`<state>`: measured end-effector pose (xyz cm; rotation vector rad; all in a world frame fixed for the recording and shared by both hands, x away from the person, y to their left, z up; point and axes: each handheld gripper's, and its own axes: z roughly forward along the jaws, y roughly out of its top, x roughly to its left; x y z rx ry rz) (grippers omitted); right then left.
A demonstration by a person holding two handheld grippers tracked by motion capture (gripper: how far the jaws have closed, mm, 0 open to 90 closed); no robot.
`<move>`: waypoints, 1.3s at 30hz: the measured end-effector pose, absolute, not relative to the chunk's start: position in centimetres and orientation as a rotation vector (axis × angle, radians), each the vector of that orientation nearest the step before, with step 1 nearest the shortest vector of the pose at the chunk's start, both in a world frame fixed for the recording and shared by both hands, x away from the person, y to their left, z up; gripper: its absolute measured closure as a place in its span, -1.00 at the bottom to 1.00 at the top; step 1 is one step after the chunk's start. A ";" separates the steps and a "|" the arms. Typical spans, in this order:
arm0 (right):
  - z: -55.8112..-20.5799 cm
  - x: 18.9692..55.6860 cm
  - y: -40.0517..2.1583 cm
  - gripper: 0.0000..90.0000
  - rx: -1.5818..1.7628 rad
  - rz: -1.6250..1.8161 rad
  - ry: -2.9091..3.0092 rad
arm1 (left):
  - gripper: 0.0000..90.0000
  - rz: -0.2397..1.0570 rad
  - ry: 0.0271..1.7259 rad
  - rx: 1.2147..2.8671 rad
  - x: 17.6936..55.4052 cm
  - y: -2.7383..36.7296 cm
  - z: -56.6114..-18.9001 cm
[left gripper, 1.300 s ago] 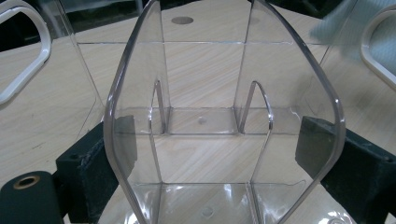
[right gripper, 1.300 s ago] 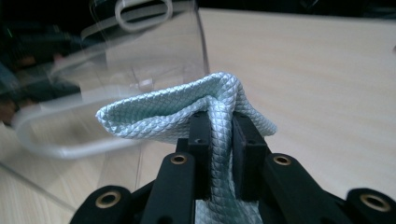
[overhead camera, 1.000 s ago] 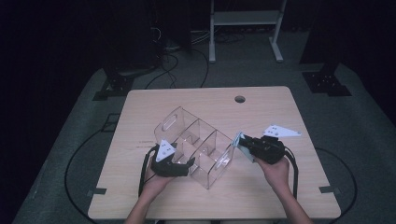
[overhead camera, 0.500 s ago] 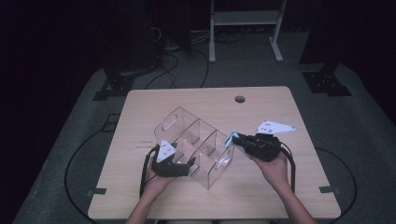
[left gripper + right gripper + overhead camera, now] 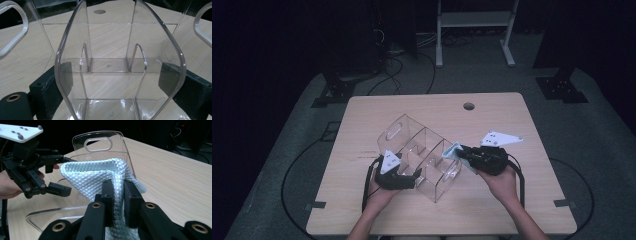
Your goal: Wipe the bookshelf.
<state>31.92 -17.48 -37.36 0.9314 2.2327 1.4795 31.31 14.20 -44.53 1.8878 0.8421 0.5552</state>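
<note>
At a wooden table, the left claw clamps the near-left side of a clear plastic divided organiser, its jaws set wide on either side of the wall. The organiser lies near the table's middle, its long axis running from far left to near right, open top upward. At its near-right end the right claw pinches a pale quilted cloth against the end wall, judged closest to the nearest compartment, just left of the claw
</note>
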 end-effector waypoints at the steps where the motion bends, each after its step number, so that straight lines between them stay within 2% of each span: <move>1: -37.4 32.3 -17.7 0.78 0.952 1.478 2.229 | -0.82 0.553 0.846 1.887 31.3 14.2 -44.5; 5: -37.6 33.0 -18.4 0.78 1.025 1.504 2.219 | -0.82 0.556 0.848 1.883 31.3 14.1 -44.5; 12: -37.4 30.7 -16.6 0.78 0.887 1.517 2.265 | -0.83 0.558 0.847 1.886 31.3 14.2 -44.6; 18: -37.8 32.4 -18.3 0.78 1.003 1.525 2.223 | -0.83 0.561 0.852 1.884 31.3 14.0 -44.5; 24: -37.5 30.5 -16.6 0.77 0.887 1.526 2.281 | -0.83 0.559 0.851 1.886 31.3 14.1 -44.6; 30: -37.6 31.4 -17.0 0.77 0.950 1.546 2.272 | -0.83 0.567 0.856 1.884 31.3 14.0 -44.6; 36: -37.5 29.5 -15.5 0.77 0.835 1.536 2.310 | -0.83 0.563 0.855 1.881 31.3 14.1 -44.6; 39: -37.4 30.2 -16.0 0.77 0.874 1.530 2.299 | -0.83 0.569 0.857 1.881 31.4 14.0 -44.6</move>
